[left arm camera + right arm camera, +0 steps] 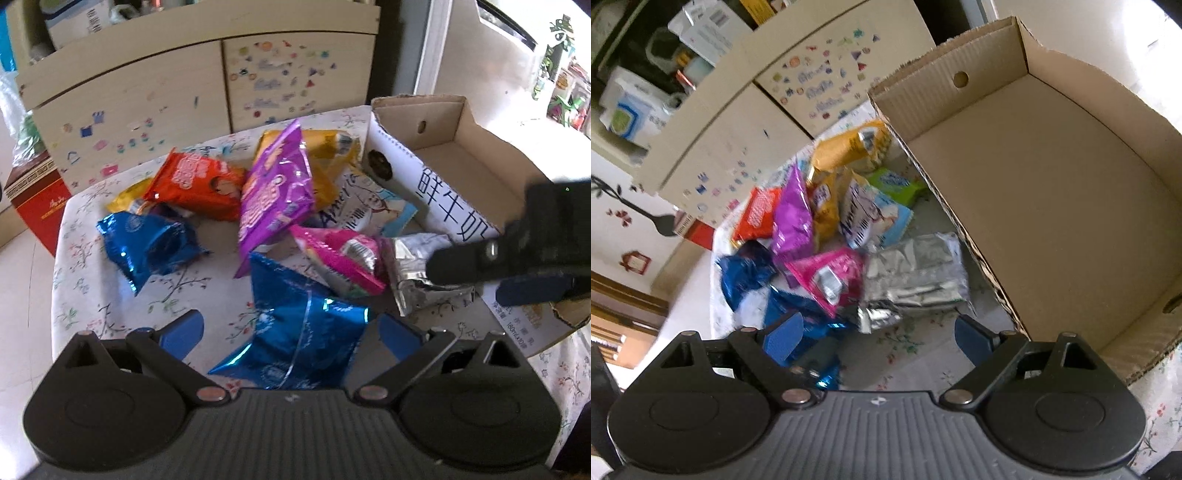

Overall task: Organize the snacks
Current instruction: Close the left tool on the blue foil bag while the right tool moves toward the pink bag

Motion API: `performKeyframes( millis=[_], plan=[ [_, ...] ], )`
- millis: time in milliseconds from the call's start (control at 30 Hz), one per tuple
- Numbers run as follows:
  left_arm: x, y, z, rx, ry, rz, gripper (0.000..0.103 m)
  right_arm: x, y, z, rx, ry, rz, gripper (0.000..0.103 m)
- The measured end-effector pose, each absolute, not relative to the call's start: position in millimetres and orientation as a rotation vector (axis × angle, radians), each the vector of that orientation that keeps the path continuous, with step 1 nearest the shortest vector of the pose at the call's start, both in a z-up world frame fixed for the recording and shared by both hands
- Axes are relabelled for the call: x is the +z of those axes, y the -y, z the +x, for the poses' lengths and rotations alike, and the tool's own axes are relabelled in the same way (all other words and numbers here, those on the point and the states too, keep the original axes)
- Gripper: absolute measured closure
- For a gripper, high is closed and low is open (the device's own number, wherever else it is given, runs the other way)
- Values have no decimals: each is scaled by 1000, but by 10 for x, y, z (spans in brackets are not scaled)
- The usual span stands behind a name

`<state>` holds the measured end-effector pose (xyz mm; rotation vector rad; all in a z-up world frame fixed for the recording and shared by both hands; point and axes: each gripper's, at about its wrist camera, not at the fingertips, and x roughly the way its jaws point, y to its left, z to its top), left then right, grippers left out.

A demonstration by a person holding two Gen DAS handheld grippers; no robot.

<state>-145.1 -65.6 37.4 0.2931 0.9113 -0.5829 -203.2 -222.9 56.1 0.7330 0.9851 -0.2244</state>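
Observation:
Several snack bags lie heaped on a floral tablecloth (pixel 88 288). My left gripper (pixel 291 332) is open, its blue pads either side of a blue foil bag (pixel 295 325), not closed on it. Beyond lie a purple bag (pixel 273 192), an orange bag (pixel 195 181), a second blue bag (pixel 147 247), a pink bag (pixel 340 258) and a silver bag (pixel 417 273). My right gripper (pixel 882 336) is open and empty, low over the cloth just before the silver bag (pixel 916 269); it shows in the left wrist view (pixel 480 273) beside the box. The open cardboard box (pixel 1052 206) is empty.
A cream cabinet (pixel 147 96) with stickers stands behind the table. A red box (pixel 33 199) sits on the floor at the left. The table's left edge (pixel 55 258) drops to a tiled floor. A yellow bag (pixel 846 147) and a green bag (pixel 894 184) lie near the box's far corner.

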Motion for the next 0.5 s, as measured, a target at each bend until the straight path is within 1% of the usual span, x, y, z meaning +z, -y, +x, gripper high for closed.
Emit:
performKeyframes(
  millis=[133,233,300,367,400,500],
  plan=[
    [271,727,-1435,-573,-916,312,4,599,2275,-2015,-209,-961,764,10],
    [189,707,-1377,-530,-939,300,11,583,2261,-1993,-192,-963,766,10],
    [154,648,-1347,-509,-966,275,24,560,2241,-1977,-184,-972,762,11],
    [132,579,-1320,-488,-983,248,31,538,2221,-1944,-182,-975,753,14],
    [130,543,-1311,-482,-985,236,34,530,2211,-1917,-180,-975,750,15],
    [135,410,-1271,-460,-994,188,35,520,2174,-1826,-156,-964,730,19]
  ],
)
